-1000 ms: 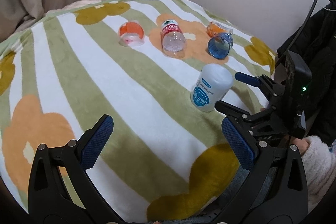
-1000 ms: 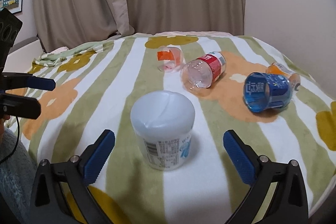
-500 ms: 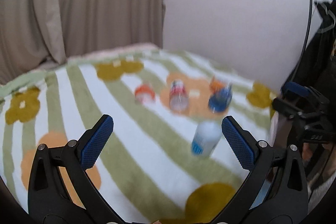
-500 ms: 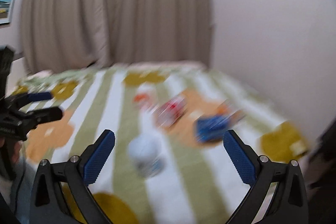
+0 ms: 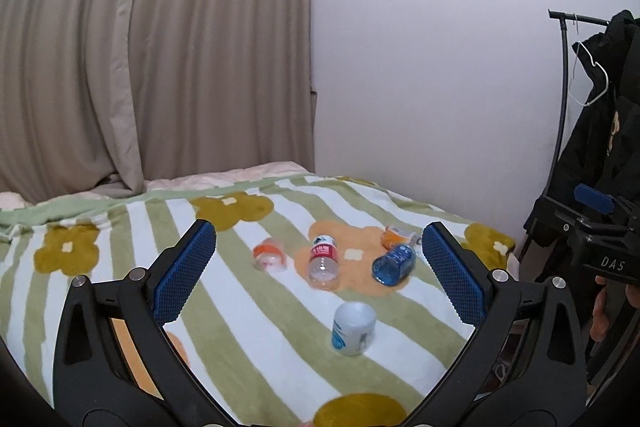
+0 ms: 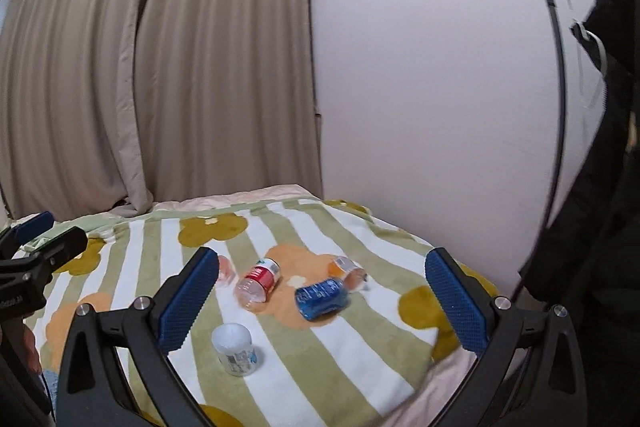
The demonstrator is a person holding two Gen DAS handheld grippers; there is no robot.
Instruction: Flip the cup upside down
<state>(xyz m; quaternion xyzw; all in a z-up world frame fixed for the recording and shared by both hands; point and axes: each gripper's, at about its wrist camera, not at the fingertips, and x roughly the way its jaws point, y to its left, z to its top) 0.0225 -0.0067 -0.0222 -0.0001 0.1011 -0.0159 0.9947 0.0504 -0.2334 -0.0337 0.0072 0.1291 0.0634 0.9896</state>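
Both tools hang spread wide and empty above the bed: the left tool (image 5: pixel 318 269) and the right tool (image 6: pixel 320 291). On the striped blanket (image 5: pixel 248 343) a white cup (image 5: pixel 353 323) stands mouth down, base up, apart from both tools. Beyond it lie an orange cup (image 5: pixel 269 258), a red-labelled bottle (image 5: pixel 323 262) and a blue cup (image 5: pixel 393 263), all on their sides

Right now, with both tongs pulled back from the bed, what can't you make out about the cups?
- White cup: label print too small to read in either view.
- Small orange cup: right wrist view, half hidden behind the right tongs' left finger.
- Far orange cup: left wrist view, partly behind the blue cup.
- White cup's rim: hidden against the blanket.
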